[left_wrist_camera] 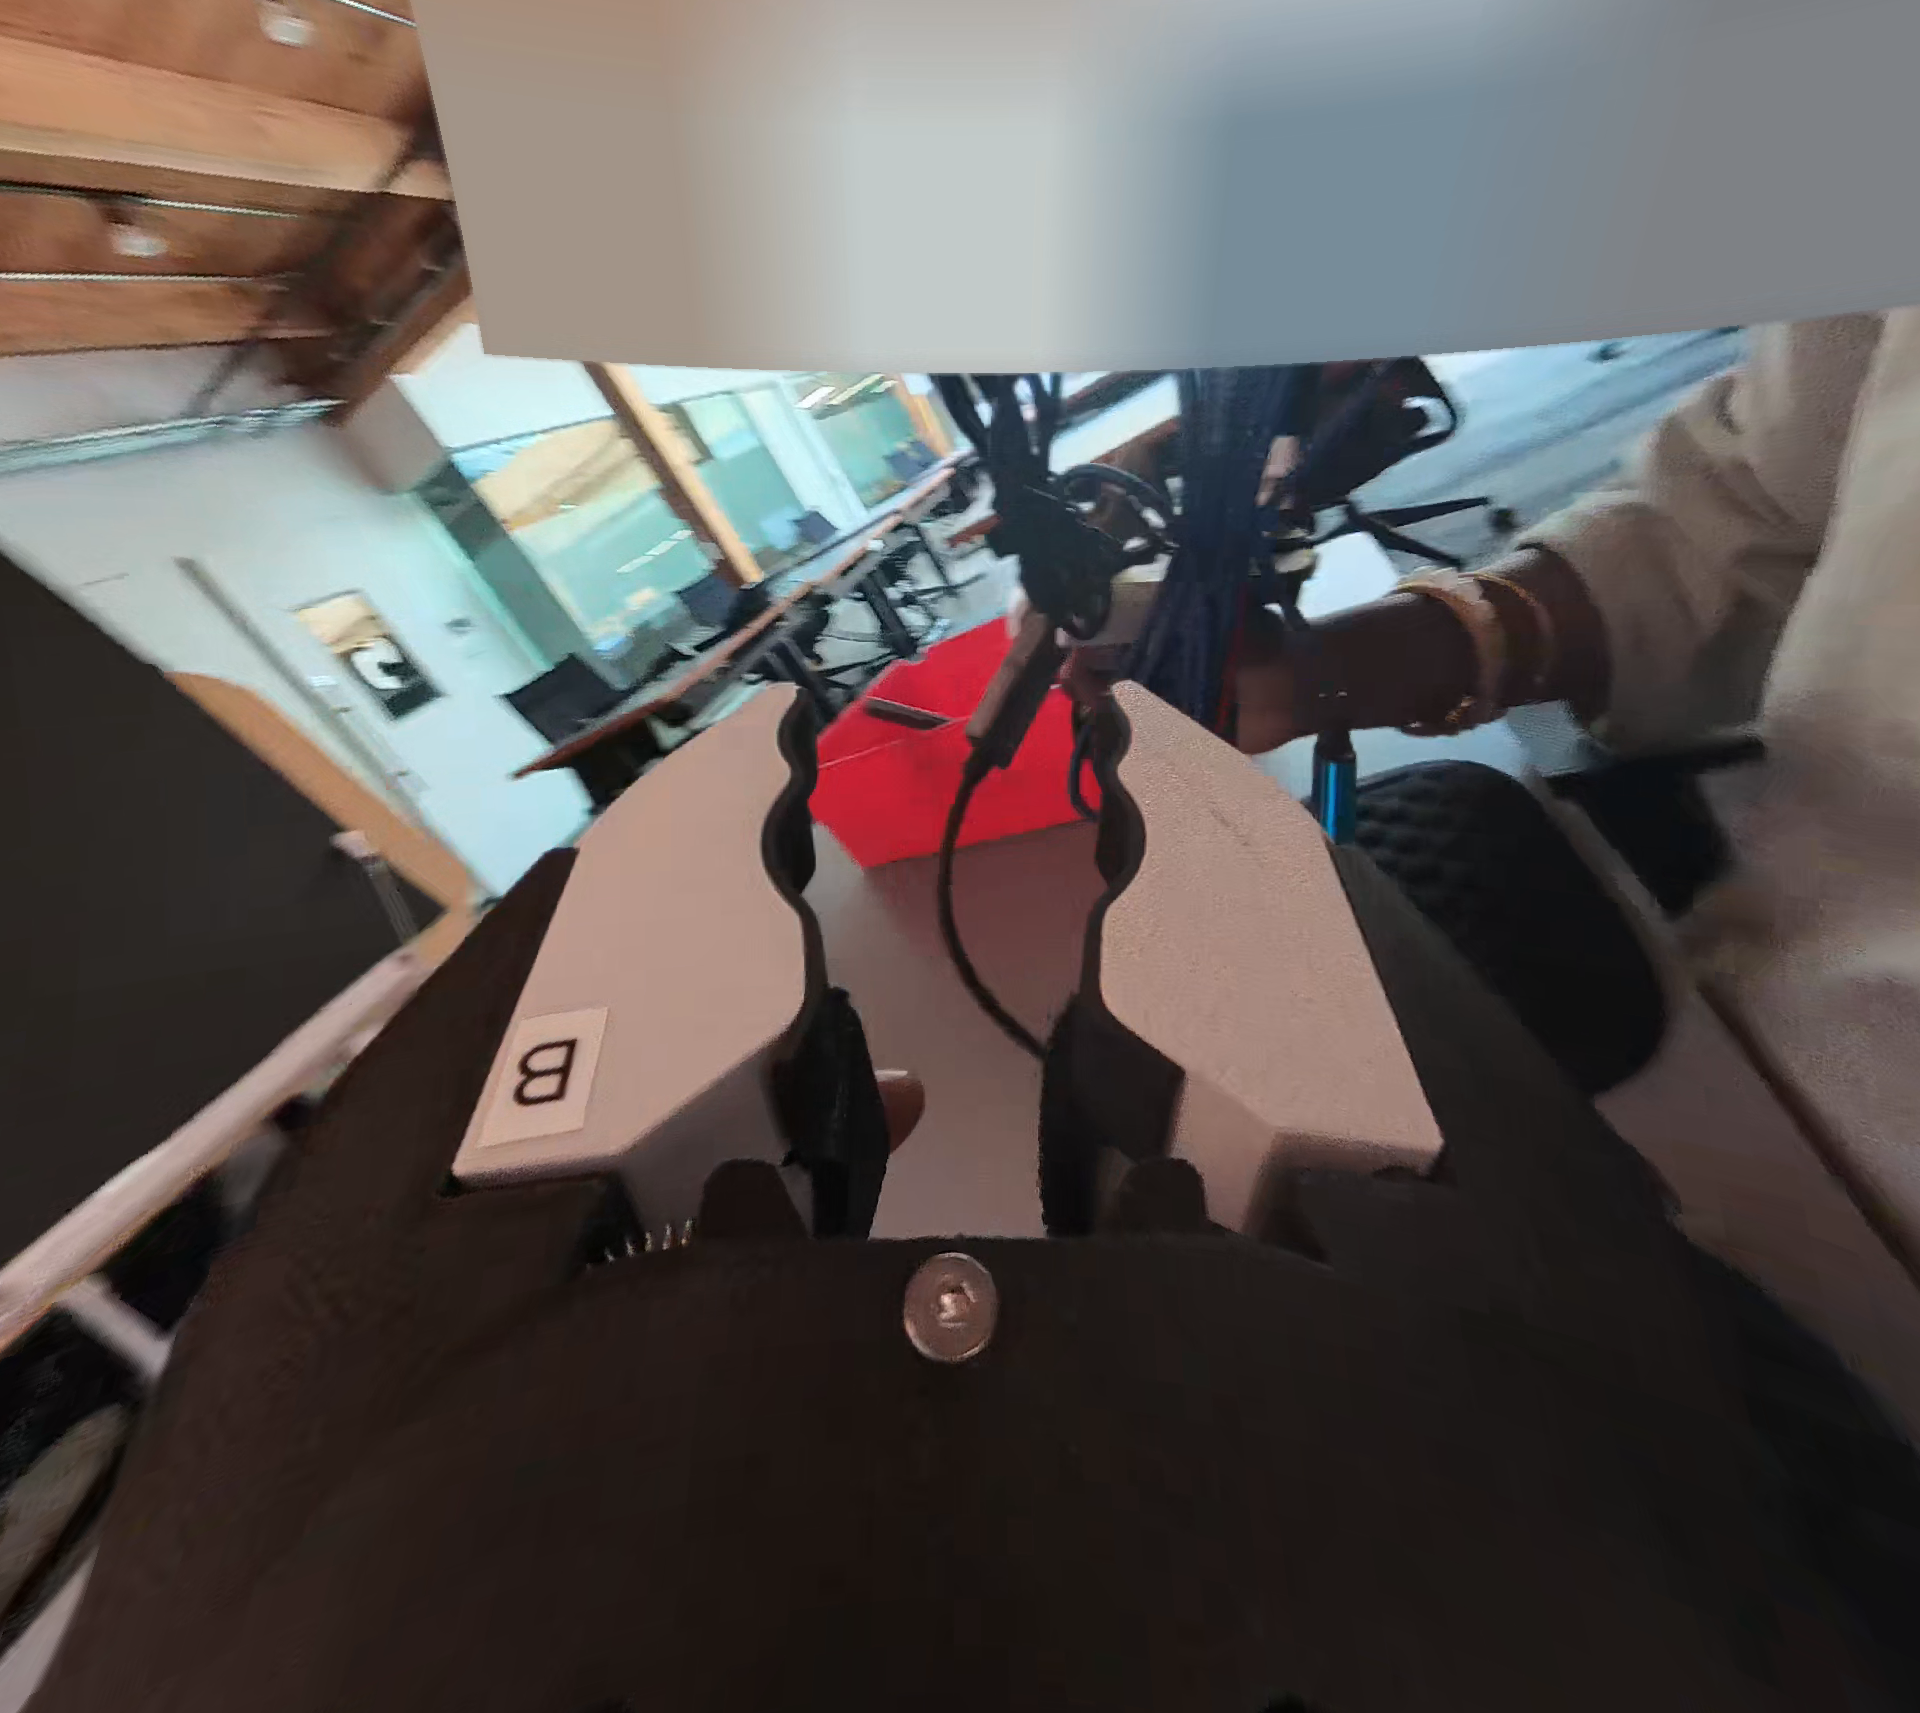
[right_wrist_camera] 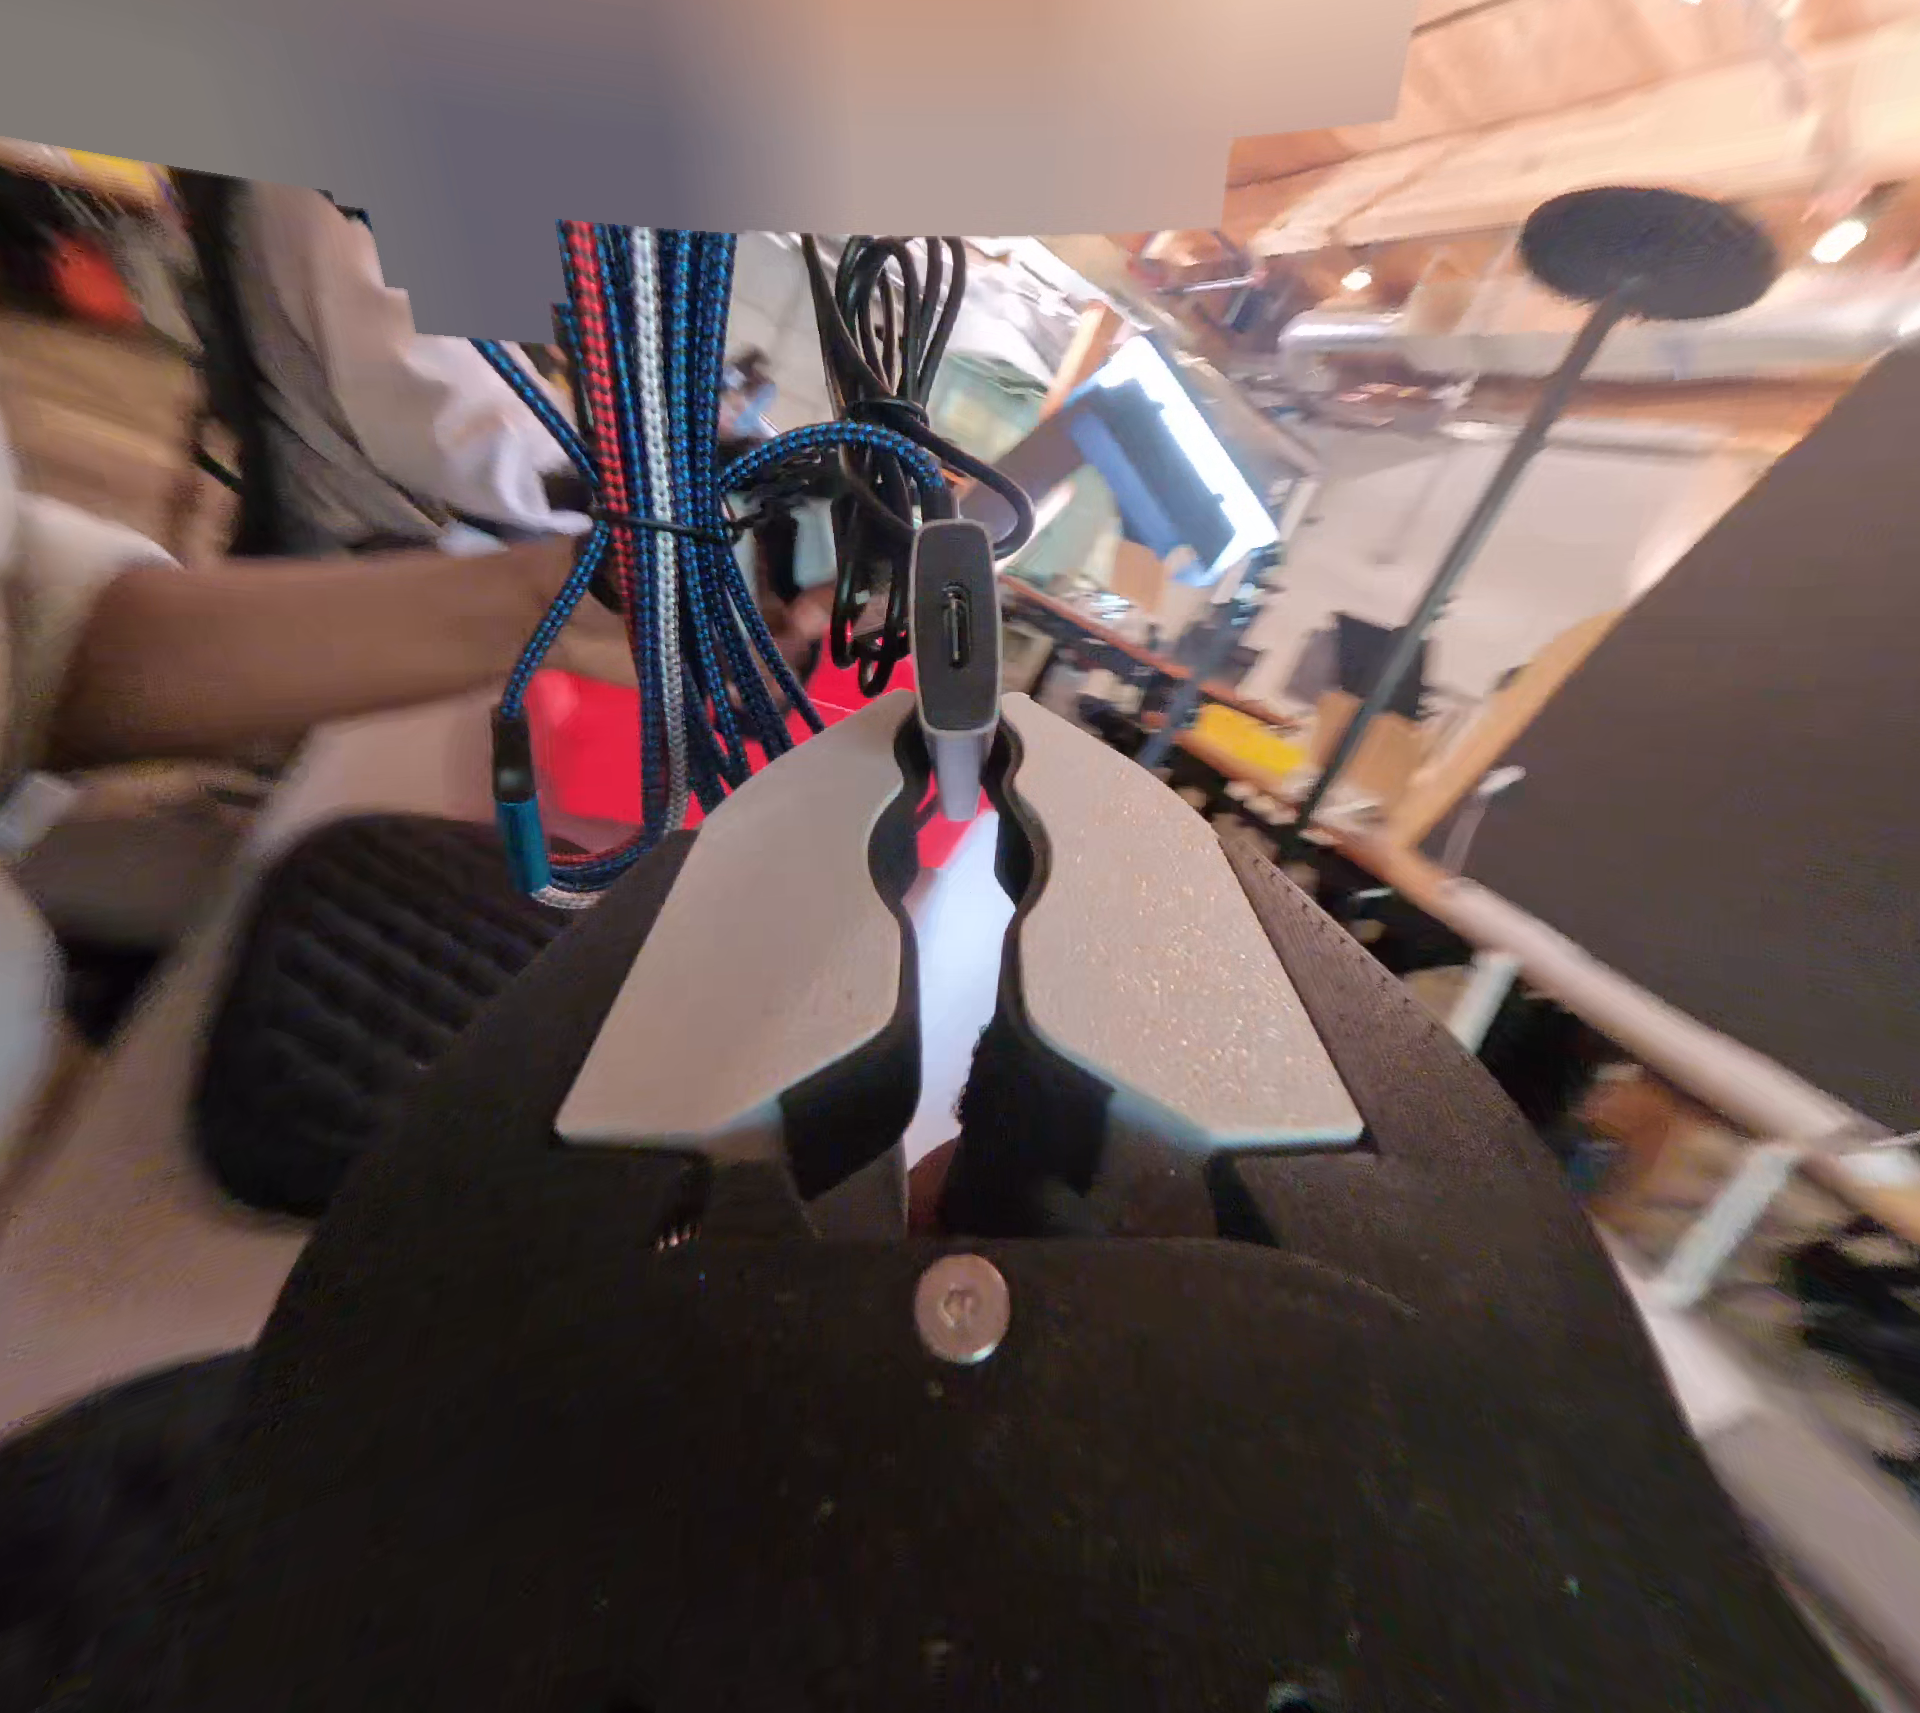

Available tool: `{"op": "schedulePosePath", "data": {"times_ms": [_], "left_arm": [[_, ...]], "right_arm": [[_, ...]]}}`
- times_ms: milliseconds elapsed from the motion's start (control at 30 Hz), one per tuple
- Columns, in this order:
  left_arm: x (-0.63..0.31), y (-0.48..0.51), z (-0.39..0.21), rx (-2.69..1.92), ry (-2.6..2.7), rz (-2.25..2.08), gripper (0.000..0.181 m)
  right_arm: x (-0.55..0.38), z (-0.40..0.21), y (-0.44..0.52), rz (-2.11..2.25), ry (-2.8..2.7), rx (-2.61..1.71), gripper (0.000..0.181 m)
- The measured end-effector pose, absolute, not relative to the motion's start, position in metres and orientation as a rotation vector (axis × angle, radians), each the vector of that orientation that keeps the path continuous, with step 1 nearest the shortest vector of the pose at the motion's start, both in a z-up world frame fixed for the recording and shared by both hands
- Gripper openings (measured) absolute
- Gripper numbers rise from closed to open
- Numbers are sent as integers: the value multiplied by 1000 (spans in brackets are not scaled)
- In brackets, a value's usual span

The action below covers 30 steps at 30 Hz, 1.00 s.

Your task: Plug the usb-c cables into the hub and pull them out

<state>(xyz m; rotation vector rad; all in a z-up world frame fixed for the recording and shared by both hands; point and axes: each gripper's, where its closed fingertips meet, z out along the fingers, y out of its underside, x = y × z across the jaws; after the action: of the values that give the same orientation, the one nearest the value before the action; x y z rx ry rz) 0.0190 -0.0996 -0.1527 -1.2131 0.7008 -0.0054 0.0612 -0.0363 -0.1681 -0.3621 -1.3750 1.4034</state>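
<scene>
Your right gripper [right_wrist_camera: 961, 728] was clamped on the hub [right_wrist_camera: 954, 624], a slim grey block held upright between the fingertips with its end port facing the camera. The lower part of the hub was hidden between the jaws, so you could not see how far down it ran. Just left of the fingertips hung a tied bundle of braided cables [right_wrist_camera: 665, 520], blue, red and white, whose upper ends were cut off by the blurred patch. One blue-tipped connector [right_wrist_camera: 516, 816] dangled loose to the left, apart from the hub. A coil of black cable [right_wrist_camera: 883, 458] hung just behind the hub; whether it joined the hub was hard to make out.

Your left gripper [left_wrist_camera: 951, 728] stood with its jaws spread and nothing between them. Ahead of its fingertips the hub [left_wrist_camera: 1013, 676] showed only as a smeared tan-grey bar, with a thin black cord [left_wrist_camera: 951, 884] trailing down between the fingers. A red box [left_wrist_camera: 935, 780] lay beyond the tips, partly covered by the fingers. To the right a person's hand [left_wrist_camera: 1351, 666] was visible, blurred by motion.
</scene>
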Motion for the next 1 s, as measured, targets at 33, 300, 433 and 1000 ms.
{"op": "schedulePosePath", "data": {"times_ms": [33,300,433,1000], "left_arm": [[27,-95,-156,-1223,717,-56,49],[46,-66,-158,-1461,525,-455,35],[43,-51,-167,-1559,441,-421,28],[55,-46,-161,-1476,548,-479,12]], "right_arm": [[61,-171,-40,1510,-1380,-408,9],[60,-178,-46,2146,-1203,-678,9],[63,-174,-46,2323,-1123,-685,9],[57,-175,-56,2430,-1156,-712,9]]}}
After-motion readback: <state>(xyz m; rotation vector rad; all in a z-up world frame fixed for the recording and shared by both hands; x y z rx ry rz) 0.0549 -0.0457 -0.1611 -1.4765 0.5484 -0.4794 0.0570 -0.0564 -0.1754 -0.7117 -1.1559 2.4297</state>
